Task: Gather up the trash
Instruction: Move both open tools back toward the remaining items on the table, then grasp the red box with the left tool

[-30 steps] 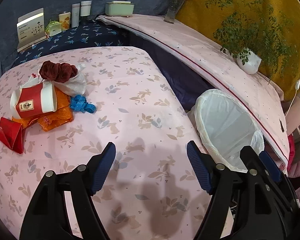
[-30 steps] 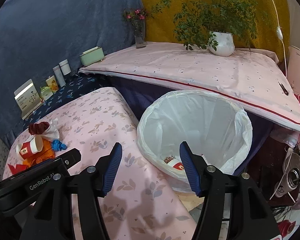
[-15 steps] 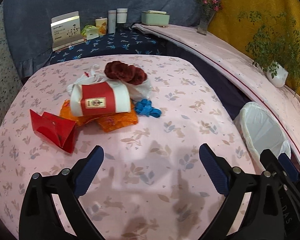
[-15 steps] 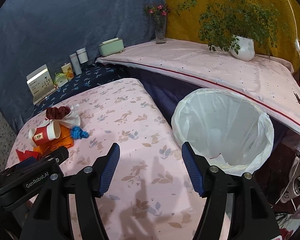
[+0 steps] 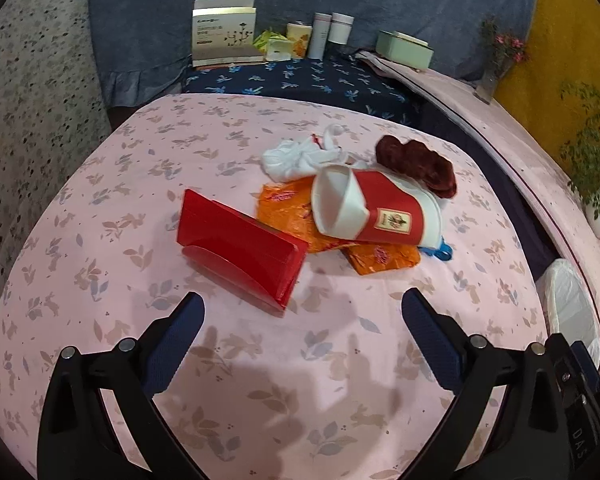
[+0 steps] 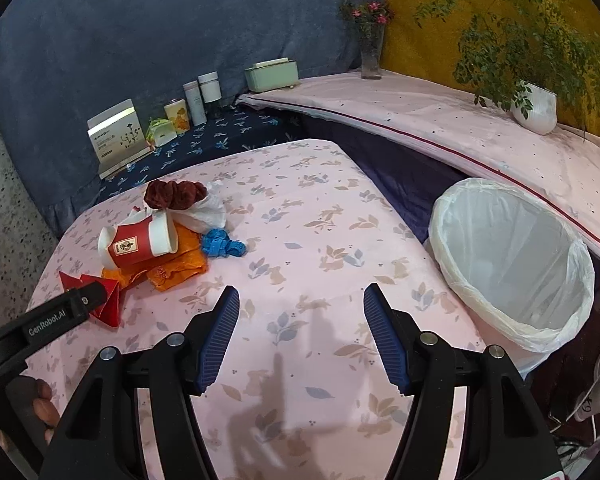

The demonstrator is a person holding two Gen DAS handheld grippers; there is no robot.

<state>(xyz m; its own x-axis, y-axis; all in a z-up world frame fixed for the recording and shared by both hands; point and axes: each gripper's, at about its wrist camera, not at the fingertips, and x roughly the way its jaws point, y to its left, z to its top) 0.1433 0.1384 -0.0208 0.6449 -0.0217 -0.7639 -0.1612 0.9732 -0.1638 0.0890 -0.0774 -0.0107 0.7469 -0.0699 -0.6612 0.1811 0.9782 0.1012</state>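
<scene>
while the left gripper (image 5: 302,314) is hanging wide apart and empty, its jaws having just been opening, trash is lying ahead on the pink table (image 5: 148,184): red folder (image 5: 240,250), paper cup (image 5: 374,212). in the right view, the right gripper (image 6: 300,330) is gaping empty beside the lined bin (image 6: 512,264).

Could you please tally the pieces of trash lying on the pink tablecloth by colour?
Red: 2, the folded red box and the red paper cup.
Orange: 1, the orange wrapper.
White: 1, the white plastic bag.
Blue: 1, the blue scrap.
Dark red: 1, the maroon scrunchie.
Total: 6.
</scene>
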